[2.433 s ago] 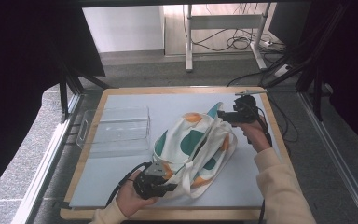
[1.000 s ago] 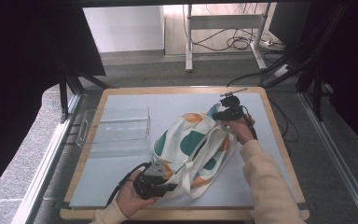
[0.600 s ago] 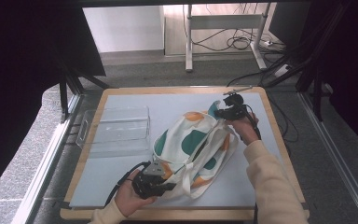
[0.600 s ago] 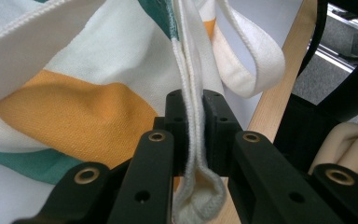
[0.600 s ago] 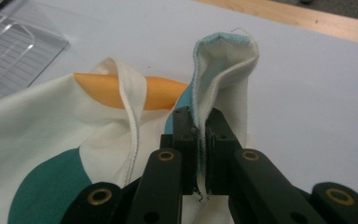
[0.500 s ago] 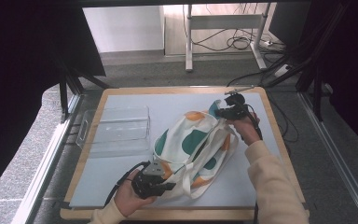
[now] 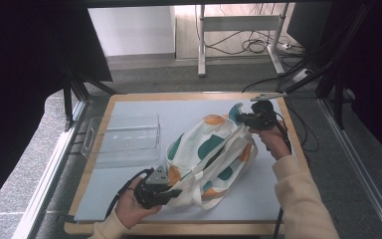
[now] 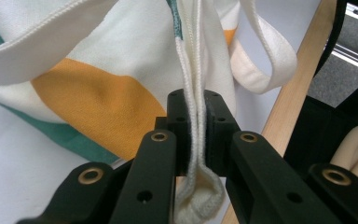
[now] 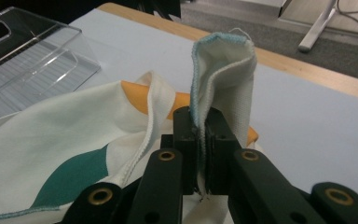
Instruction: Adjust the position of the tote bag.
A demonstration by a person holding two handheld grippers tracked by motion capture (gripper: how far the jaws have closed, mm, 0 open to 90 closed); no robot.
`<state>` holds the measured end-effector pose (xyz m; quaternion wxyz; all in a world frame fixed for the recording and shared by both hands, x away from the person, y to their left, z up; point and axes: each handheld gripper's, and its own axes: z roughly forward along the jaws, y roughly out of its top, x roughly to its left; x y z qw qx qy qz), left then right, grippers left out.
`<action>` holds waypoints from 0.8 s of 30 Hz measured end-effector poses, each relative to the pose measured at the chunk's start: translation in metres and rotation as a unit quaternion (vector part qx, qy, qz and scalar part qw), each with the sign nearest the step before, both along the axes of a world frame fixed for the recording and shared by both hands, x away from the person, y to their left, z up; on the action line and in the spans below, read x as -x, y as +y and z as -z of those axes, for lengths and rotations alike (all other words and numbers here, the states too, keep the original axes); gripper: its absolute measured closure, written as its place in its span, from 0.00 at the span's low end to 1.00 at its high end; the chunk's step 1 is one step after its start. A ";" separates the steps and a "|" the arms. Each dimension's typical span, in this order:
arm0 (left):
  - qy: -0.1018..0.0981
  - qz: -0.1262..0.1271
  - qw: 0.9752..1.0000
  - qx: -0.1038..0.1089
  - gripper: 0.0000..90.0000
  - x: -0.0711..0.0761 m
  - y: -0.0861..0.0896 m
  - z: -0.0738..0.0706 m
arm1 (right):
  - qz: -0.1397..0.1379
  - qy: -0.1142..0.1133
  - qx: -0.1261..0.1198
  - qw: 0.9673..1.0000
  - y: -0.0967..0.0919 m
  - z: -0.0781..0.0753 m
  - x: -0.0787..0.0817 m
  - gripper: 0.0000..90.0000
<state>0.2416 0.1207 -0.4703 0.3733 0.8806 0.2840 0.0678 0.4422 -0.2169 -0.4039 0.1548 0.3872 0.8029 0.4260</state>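
A white cloth tote bag (image 7: 209, 152) with green and orange patches lies slanted across the pale blue mat (image 7: 189, 112). At the bag's near corner my left gripper (image 7: 171, 191) is shut on a folded edge of the bag (image 8: 193, 140). A strap loop (image 8: 265, 51) lies just past it. At the bag's far corner, my right gripper (image 7: 242, 119) is shut on the bag, and the pinched cloth (image 9: 223, 74) stands up above the jaws.
A clear plastic box (image 7: 124, 137) stands on the mat left of the bag, also seen as the clear box (image 9: 28, 51). The wooden table edge (image 7: 189, 229) runs along the front. Cables trail off the table's right side.
My right gripper has shifted slightly left and back with the bag's far corner. The left gripper has stayed put at the near corner.
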 end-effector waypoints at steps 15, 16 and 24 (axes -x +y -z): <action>-0.009 -0.015 1.000 0.001 0.93 -0.020 0.010 -0.008 | 0.029 -0.030 -0.019 0.999 -0.016 -0.009 0.019 0.94; -0.011 -0.016 1.000 0.000 0.93 -0.022 0.010 -0.009 | 0.032 -0.033 -0.018 0.999 -0.016 -0.009 0.020 0.94; -0.024 -0.030 0.999 -0.002 0.93 -0.039 0.017 -0.020 | 0.049 -0.051 -0.038 0.997 -0.029 -0.014 0.034 0.94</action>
